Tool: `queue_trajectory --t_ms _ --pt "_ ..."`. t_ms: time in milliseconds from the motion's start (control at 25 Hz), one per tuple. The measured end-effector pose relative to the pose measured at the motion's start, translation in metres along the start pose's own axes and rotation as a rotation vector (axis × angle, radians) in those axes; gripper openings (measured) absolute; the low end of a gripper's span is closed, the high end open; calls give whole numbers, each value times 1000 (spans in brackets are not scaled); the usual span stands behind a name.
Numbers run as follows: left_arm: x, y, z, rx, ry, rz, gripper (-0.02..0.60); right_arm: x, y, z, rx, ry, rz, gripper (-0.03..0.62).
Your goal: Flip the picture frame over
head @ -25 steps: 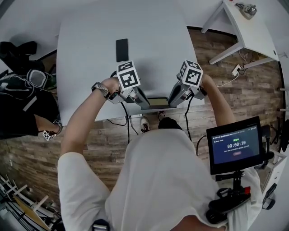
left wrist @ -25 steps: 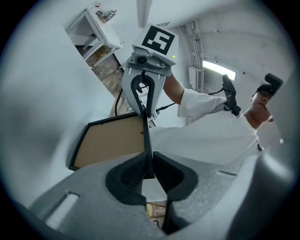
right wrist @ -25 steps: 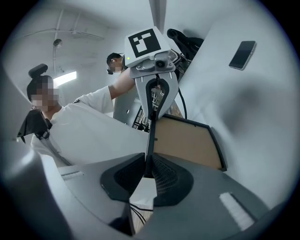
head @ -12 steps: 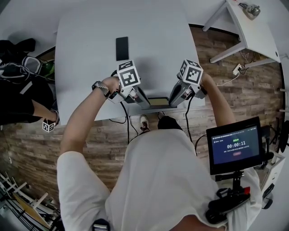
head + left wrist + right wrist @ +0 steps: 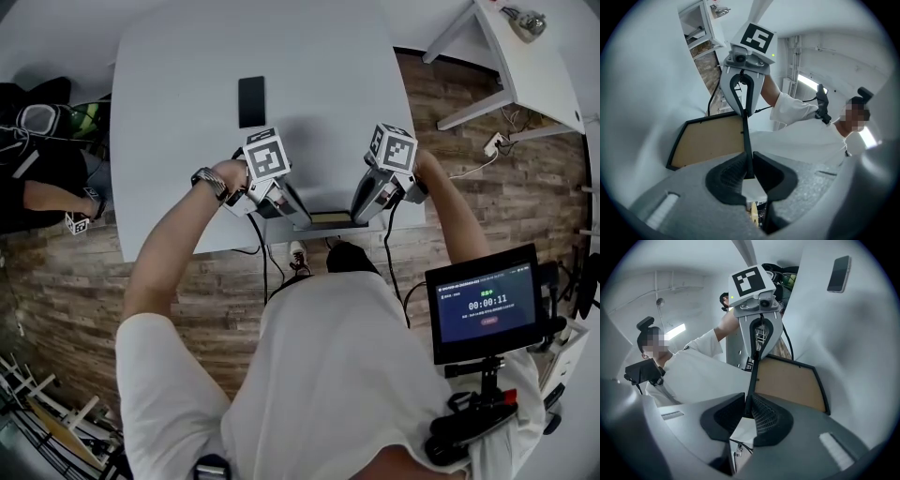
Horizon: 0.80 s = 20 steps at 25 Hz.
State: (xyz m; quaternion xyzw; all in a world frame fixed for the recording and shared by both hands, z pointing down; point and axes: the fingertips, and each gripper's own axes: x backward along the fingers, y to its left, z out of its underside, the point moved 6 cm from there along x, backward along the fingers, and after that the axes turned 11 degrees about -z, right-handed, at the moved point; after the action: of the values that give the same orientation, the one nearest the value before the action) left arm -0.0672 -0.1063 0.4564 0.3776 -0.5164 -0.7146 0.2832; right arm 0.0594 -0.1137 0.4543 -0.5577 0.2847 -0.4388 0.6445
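- Two tools are sharing one load: the left tool (image 5: 300, 216) and the right tool (image 5: 362, 213) are each gripping an opposite end of the picture frame (image 5: 328, 217), which is hanging between them at the near edge of the white worktop (image 5: 178, 141).
- Both tools are pointing inward toward each other, roughly level, with their marker cubes facing up to the head camera.
- In the left gripper view the left tool's dark pads (image 5: 725, 180) are standing only narrowly apart and pressing on the frame's thin black edge, which is running straight away to the right tool at the far end.
- In the right gripper view the right tool's pads (image 5: 764, 418) are likewise nearly closed and clamping on the frame's black edge, with the left tool holding the opposite end.
- Each gripper view is showing the frame's plain brown backing board inside its black border.
- From the head view the frame is appearing as a thin strip, so it is being held up on edge rather than lying flat; whether its lower edge is touching the worktop is hard to tell from here.
- One dark phone (image 5: 251, 101) is lying flat on the worktop, well beyond the tools and apart from the frame.
- A small monitor (image 5: 487, 302) is glowing to the person's right, over the wood-plank floor (image 5: 75, 300).
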Motion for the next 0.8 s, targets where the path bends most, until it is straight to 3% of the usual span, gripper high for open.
queue_trajectory --t_ms 280,800 --pt "7 -4 1 2 -43 22 51 4 5 -5 27 -22 -33 51" --pt "20 -10 -4 -42 -54 -31 57 11 12 -16 54 4 -2 54"
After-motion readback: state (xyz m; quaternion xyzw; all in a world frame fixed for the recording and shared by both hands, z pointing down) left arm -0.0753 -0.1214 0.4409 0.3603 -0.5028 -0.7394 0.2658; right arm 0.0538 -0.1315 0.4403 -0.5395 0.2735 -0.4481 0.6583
